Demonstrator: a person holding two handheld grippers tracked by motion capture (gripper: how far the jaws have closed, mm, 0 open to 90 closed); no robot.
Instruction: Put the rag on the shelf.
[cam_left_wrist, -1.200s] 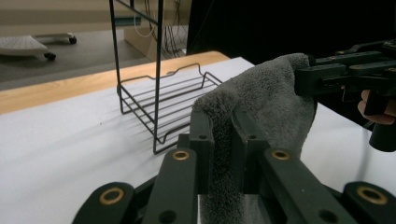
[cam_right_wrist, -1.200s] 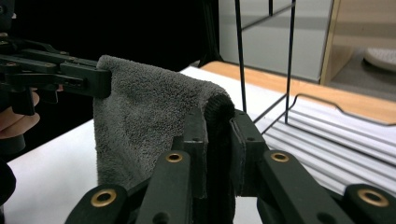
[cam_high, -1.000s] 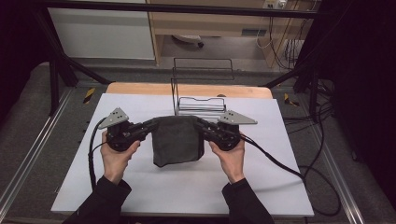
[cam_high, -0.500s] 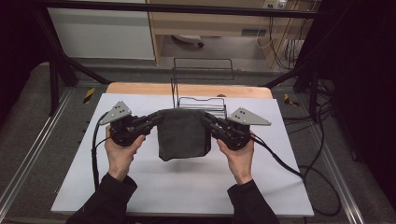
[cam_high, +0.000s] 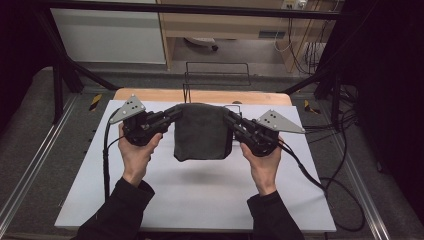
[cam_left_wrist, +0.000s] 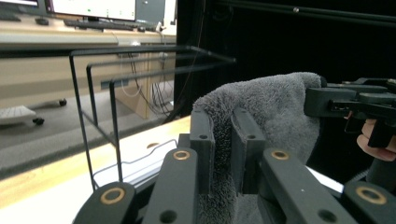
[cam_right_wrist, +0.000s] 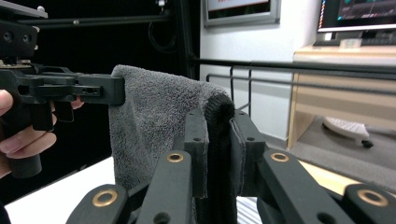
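Both grippers had risen further, and the grey towel (cam_high: 202, 131) hung stretched between them, left gripper (cam_high: 172, 113) and right gripper (cam_high: 228, 116) each clamping one top corner.

One grey towel (cam_high: 202, 131) is being counted, along with two grippers: the left gripper (cam_high: 172, 113) and the right gripper (cam_high: 229, 117). One black wire rack (cam_high: 217, 75), one white table (cam_high: 200, 195) and two hands are being noted.
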